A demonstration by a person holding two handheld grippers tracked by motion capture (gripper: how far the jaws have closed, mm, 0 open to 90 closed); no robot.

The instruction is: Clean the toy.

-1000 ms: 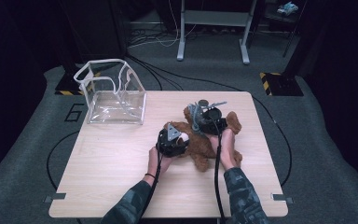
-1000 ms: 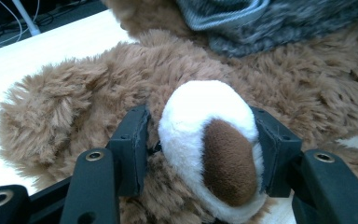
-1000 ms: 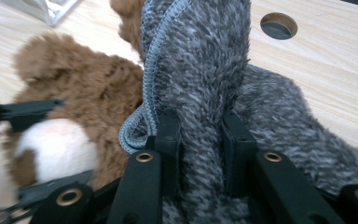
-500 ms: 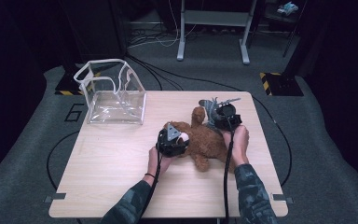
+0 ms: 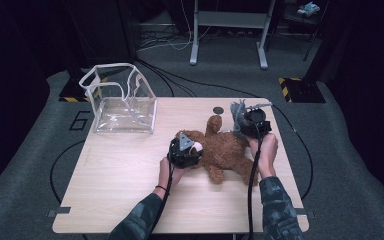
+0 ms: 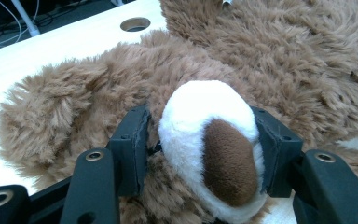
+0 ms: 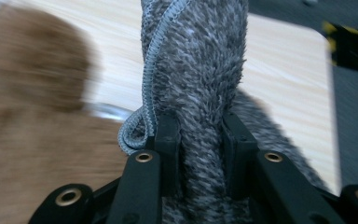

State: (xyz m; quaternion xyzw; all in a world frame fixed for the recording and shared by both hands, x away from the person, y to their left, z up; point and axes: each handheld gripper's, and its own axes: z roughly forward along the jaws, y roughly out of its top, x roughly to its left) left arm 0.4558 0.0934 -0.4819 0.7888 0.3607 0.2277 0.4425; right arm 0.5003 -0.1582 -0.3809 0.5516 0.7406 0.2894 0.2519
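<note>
A brown teddy bear (image 5: 225,150) lies on the wooden table (image 5: 120,175), right of the middle. My left gripper (image 5: 192,148) is shut on its white muzzle (image 6: 200,116), with a jaw pressing on each side; the brown nose faces the left gripper view's camera. My right gripper (image 5: 244,116) sits at the bear's far right side, shut on a strip of grey fuzzy cloth (image 7: 196,70) with a stitched edge. This grey cloth (image 5: 237,111) sticks up beyond the jaws, and the bear (image 7: 32,93) shows as a brown blur to their left.
A clear plastic bag (image 5: 122,107) with white trim stands open at the table's far left corner. A small round hole (image 5: 218,110) lies in the tabletop behind the bear. Cables and a metal stand's feet lie on the dark floor beyond the table.
My right gripper has moved to the right and a little up, off the bear's body, with the grey cloth in it. The left gripper has stayed on the muzzle.
</note>
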